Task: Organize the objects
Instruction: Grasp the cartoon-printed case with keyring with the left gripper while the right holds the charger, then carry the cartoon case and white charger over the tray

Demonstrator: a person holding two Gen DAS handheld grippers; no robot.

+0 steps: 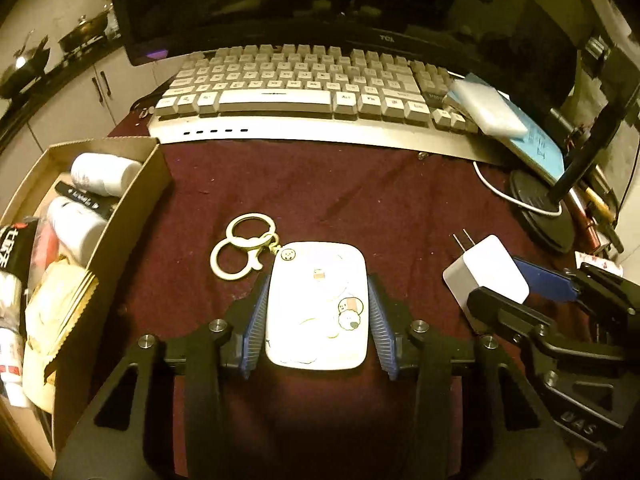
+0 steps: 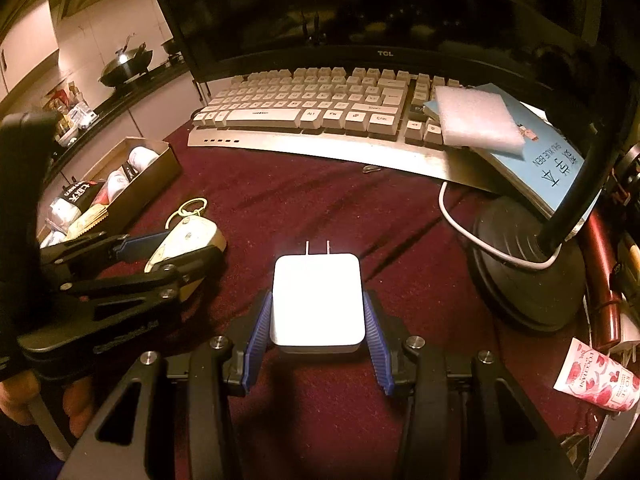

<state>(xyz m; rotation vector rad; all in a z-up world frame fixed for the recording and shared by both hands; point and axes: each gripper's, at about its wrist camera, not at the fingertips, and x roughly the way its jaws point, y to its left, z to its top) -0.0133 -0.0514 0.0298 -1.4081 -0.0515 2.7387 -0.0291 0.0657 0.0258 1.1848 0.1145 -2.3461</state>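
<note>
My left gripper (image 1: 317, 284) is shut on a white power bank (image 1: 317, 304) with cartoon stickers and a cream ring keychain (image 1: 244, 246), low over the maroon cloth. It also shows in the right wrist view (image 2: 186, 240), held by the left gripper (image 2: 176, 252). My right gripper (image 2: 318, 304) is shut on a white wall charger (image 2: 318, 300), its two prongs pointing away. The charger also shows in the left wrist view (image 1: 486, 274), held by the right gripper (image 1: 516, 280).
A cardboard box (image 1: 132, 200) with bottles and packets stands at the left. A keyboard (image 1: 296, 88) and TCL monitor (image 1: 320, 0) are behind. A blue notebook (image 2: 548, 160) with white foam, a black lamp base (image 2: 524, 260) and a white cable sit right. A floral tube (image 2: 596, 378) lies near right.
</note>
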